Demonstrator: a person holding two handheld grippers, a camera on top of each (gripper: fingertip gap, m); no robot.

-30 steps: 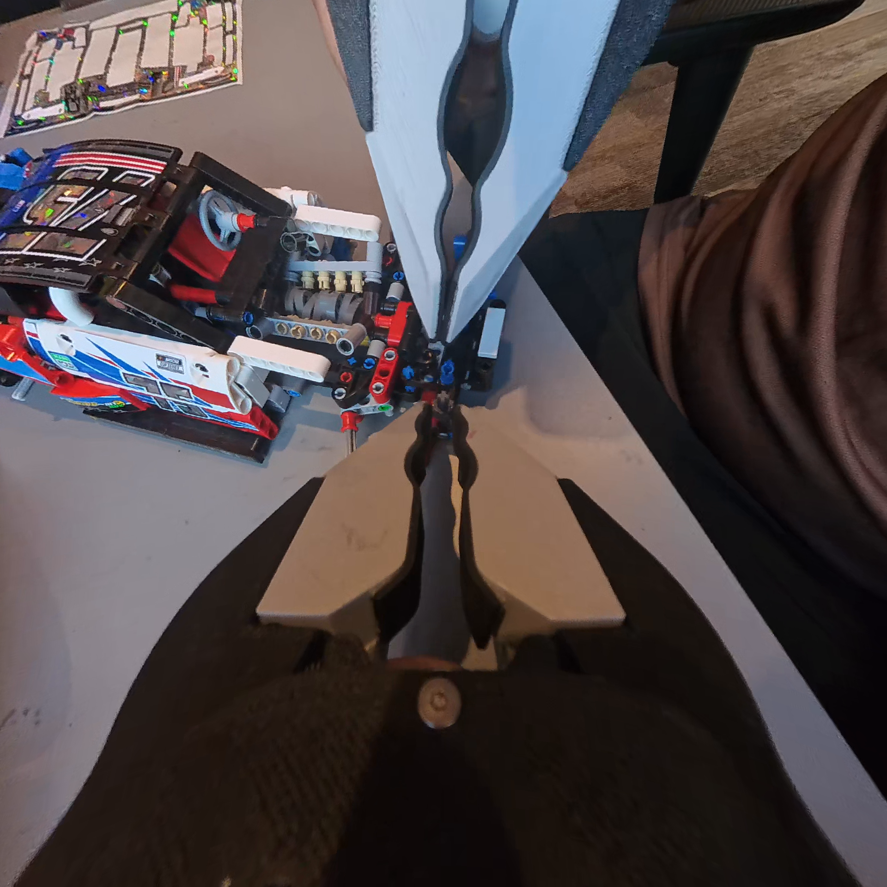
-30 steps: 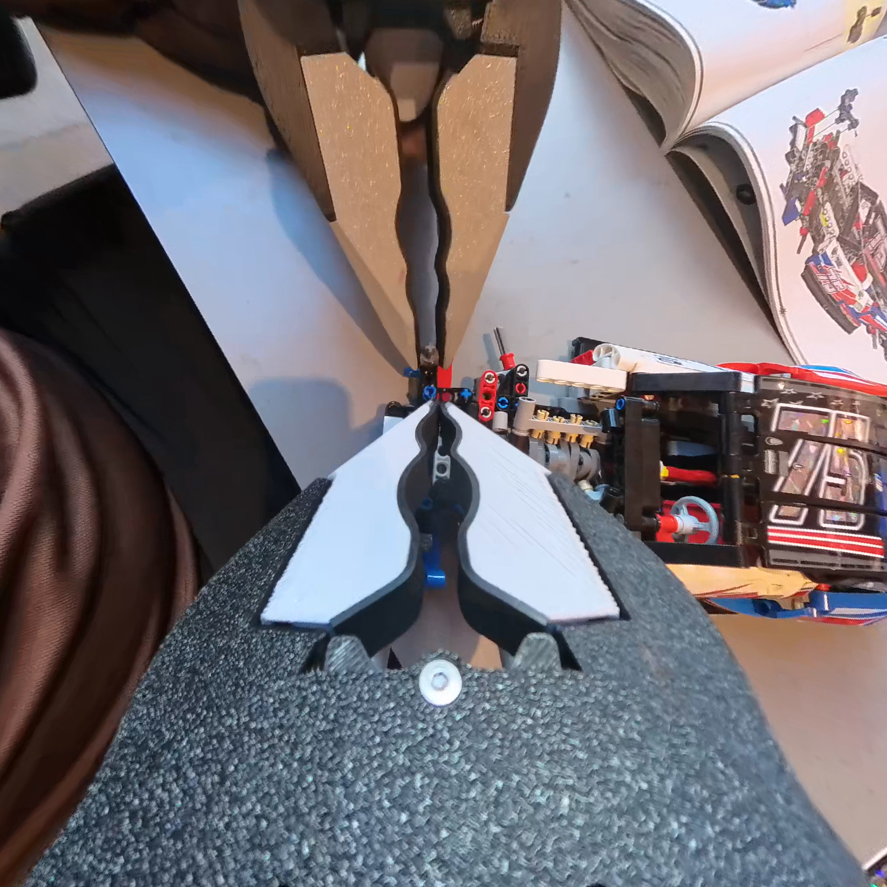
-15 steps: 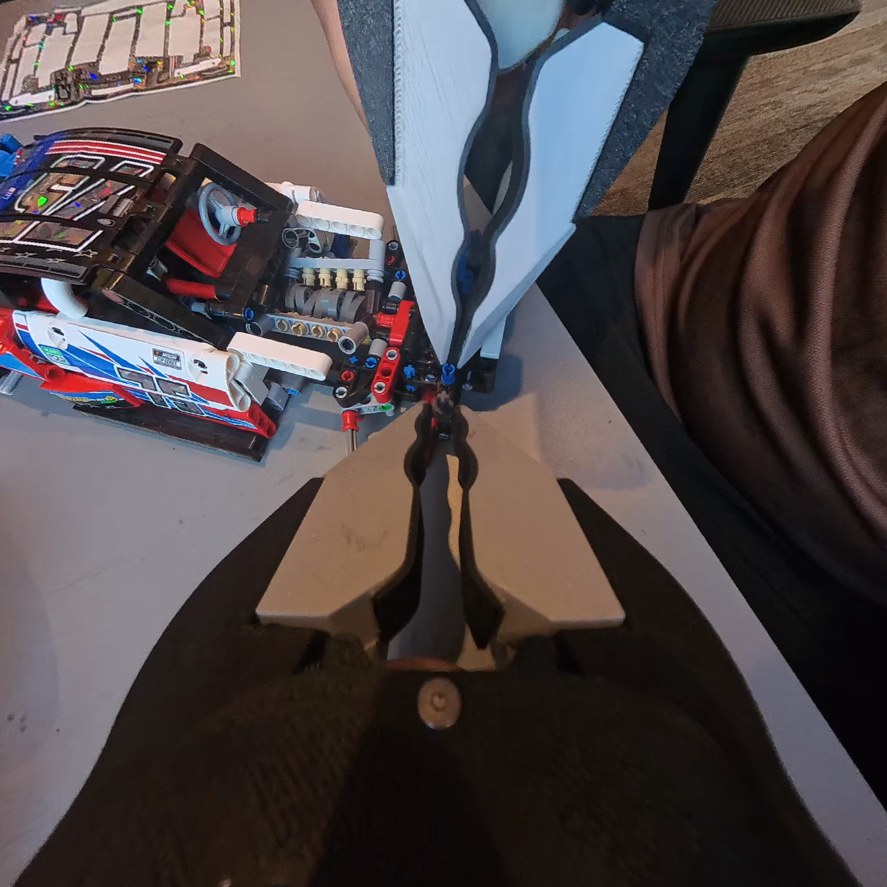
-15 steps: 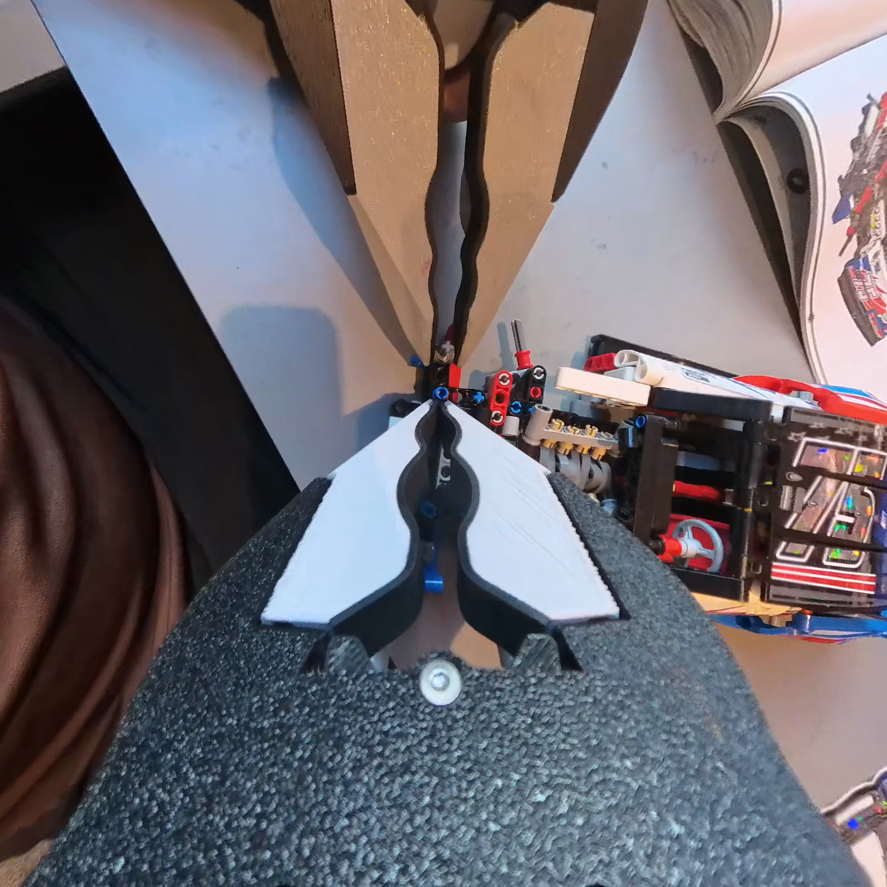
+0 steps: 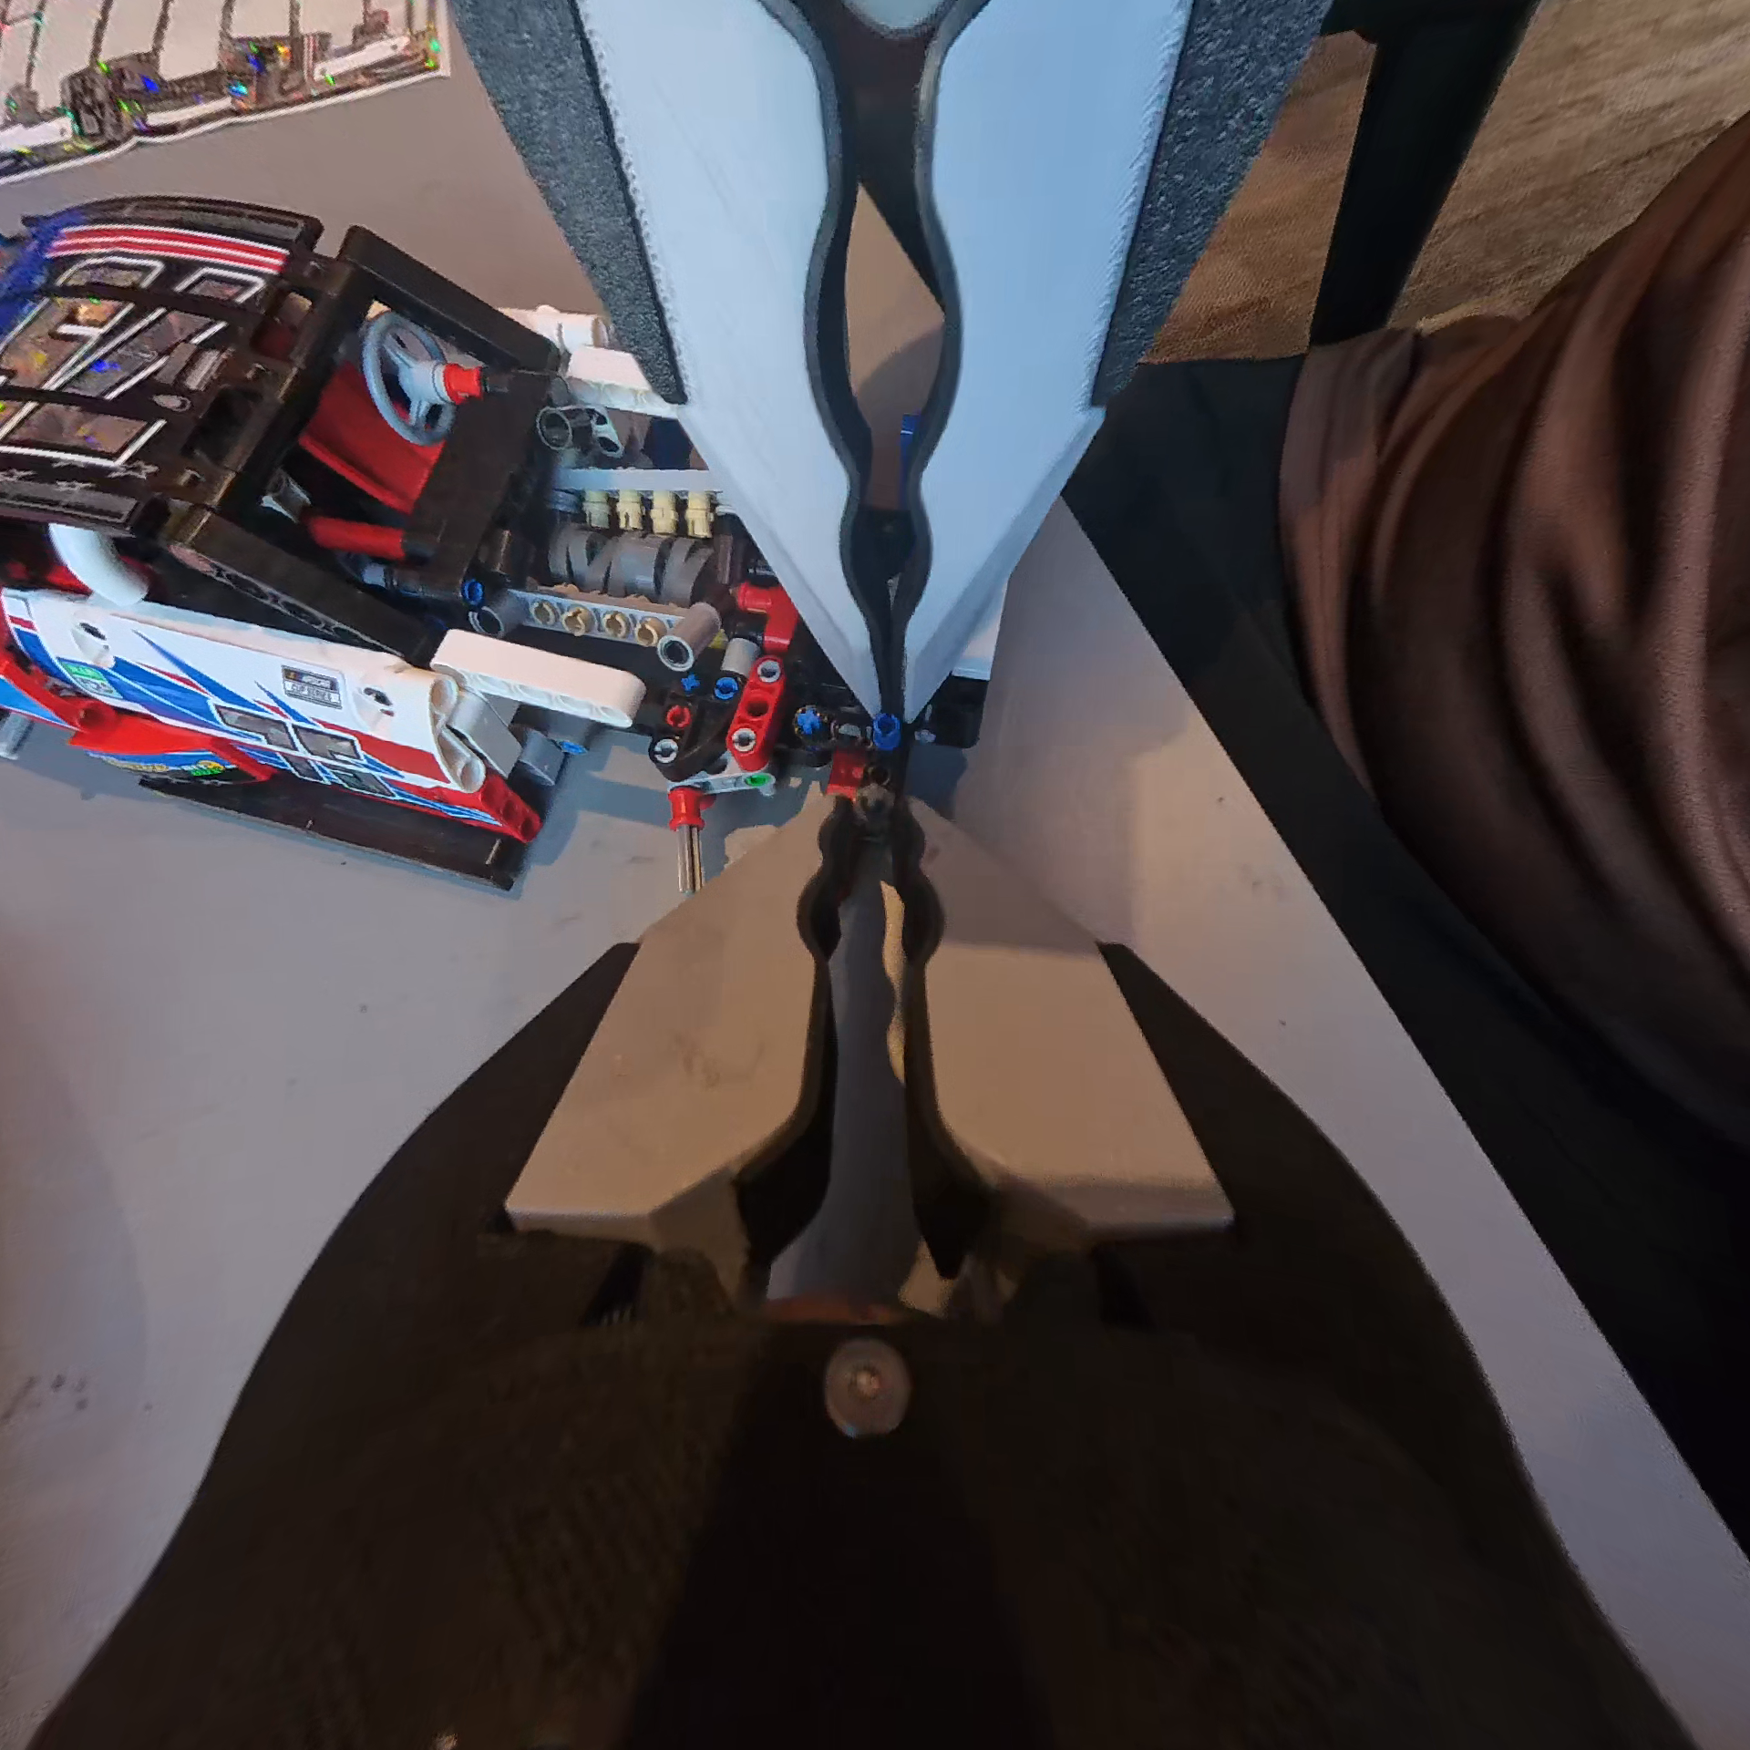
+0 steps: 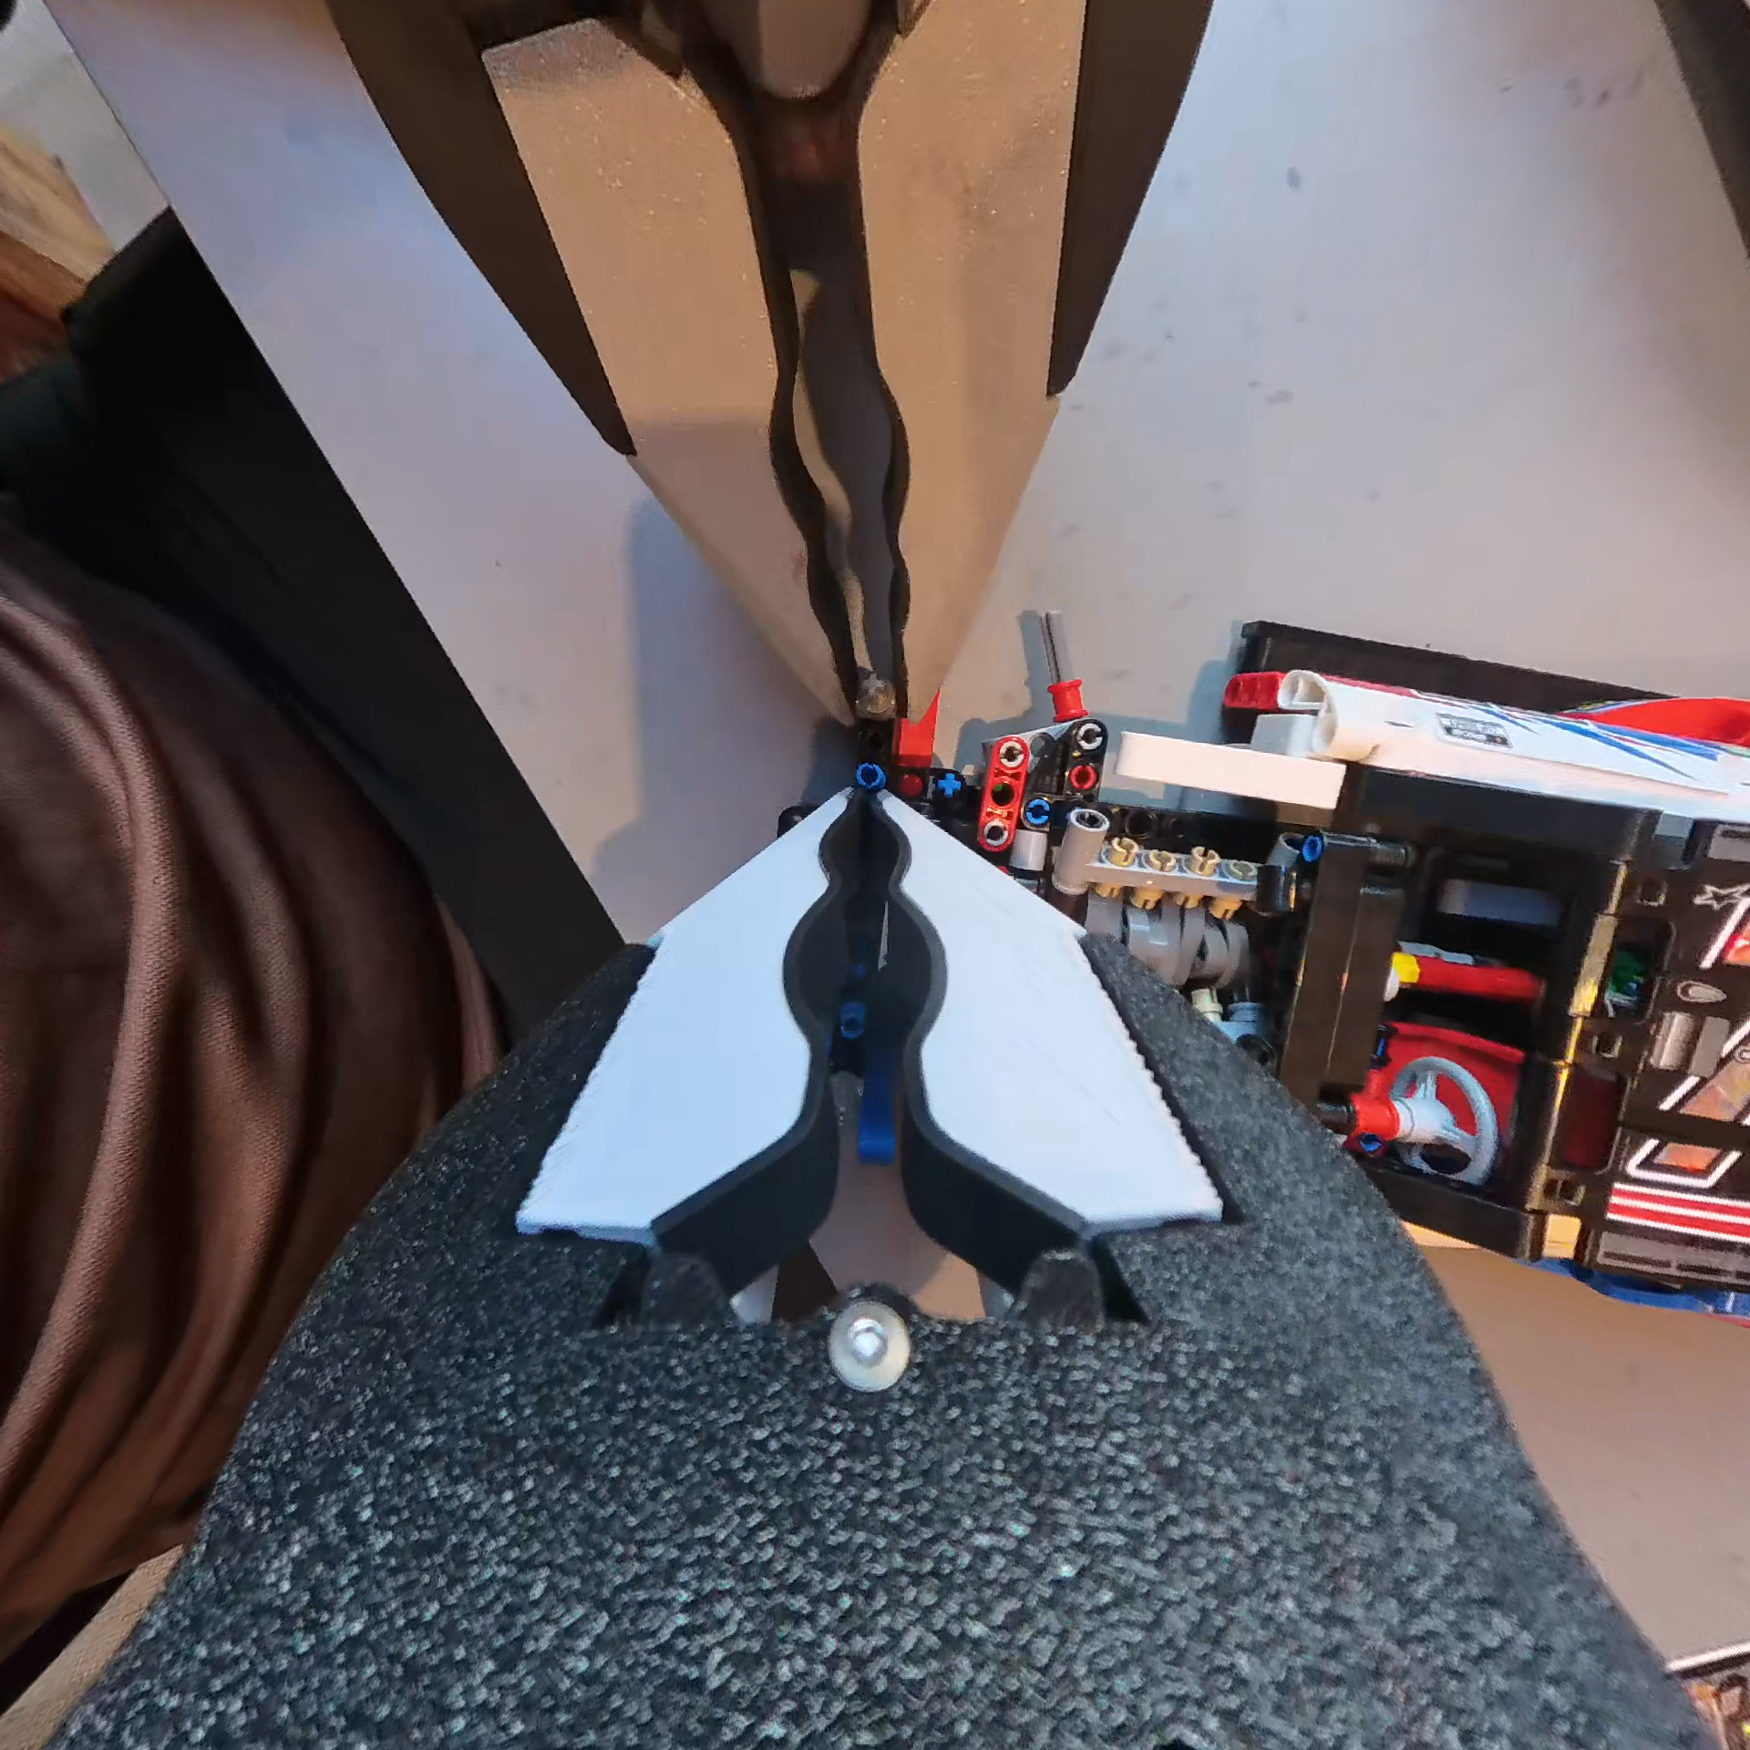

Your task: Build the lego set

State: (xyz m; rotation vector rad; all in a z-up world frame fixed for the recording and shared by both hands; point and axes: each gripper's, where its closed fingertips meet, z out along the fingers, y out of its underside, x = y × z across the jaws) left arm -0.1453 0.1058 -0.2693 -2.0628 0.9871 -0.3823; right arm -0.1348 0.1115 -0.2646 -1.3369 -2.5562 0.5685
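The partly built lego car (image 5: 284, 587) lies on the grey table (image 5: 237, 1089), its open front frame with red, black and blue pins facing both grippers; it also shows in the right wrist view (image 6: 1420, 900). My left gripper (image 5: 871, 805), with grey fingers, is shut on a small grey pin (image 6: 873, 699) and holds it at the frame's front corner. My right gripper (image 6: 866, 791), with white fingers, comes from the opposite side and is shut on the black front frame by a blue pin (image 6: 867, 776). The two sets of tips nearly meet.
A red-capped axle (image 5: 689, 833) sticks out of the car's front. A sticker sheet (image 5: 218, 76) lies at the far left. The table edge runs close on the right, with a person's brown garment (image 5: 1515, 663) and a black chair leg (image 5: 1401, 142) beyond. Less than 4 cm separates the two grippers' tips.
The right gripper has swung from tilted to straight and both cameras have come closer to the car's front. The instruction booklet has left the right wrist view. Both grippers stay shut.
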